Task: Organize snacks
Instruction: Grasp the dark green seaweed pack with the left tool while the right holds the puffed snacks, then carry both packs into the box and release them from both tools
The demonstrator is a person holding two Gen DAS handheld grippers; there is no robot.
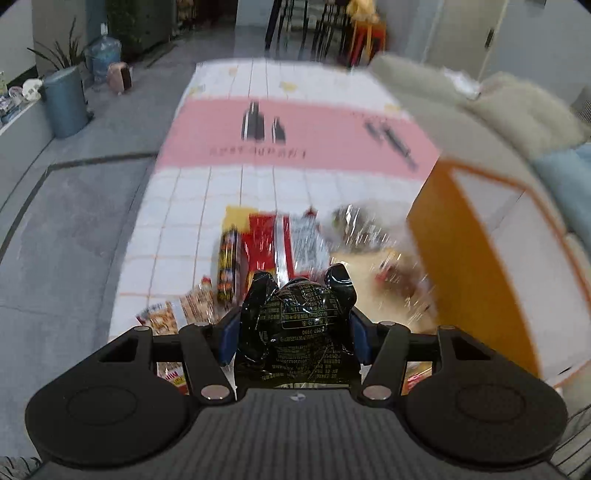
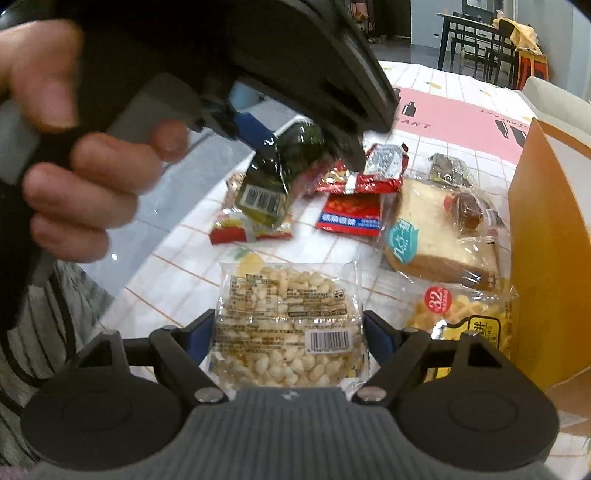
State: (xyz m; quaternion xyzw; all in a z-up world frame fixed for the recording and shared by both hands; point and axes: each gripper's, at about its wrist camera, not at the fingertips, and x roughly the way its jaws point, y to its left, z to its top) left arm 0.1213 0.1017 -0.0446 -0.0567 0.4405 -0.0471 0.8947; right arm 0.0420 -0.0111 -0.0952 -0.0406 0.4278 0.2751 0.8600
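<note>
- Left gripper (image 1: 295,295) clamped on a dark packet (image 1: 299,325), raised over the snacks.
- Right gripper (image 2: 288,328) clamped on a popcorn pack (image 2: 288,317).
- Tiled tablecloth (image 1: 207,199) with pink band; orange box (image 1: 476,236) at right; grey floor (image 1: 81,229).

place: home living-dining room | signs: sofa (image 1: 476,107); dining table (image 2: 476,33); water jug (image 1: 105,55); tablecloth (image 1: 295,136)

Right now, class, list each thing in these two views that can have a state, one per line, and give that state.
Left gripper: fingers closed on the dark packet.
Dark packet: sealed, held off the table.
Right gripper: fingers on either side of the popcorn packet.
Popcorn packet: sealed, in the right gripper.
Bread slice pack: sealed, lying flat on the table.
Orange box: standing upright.
</note>
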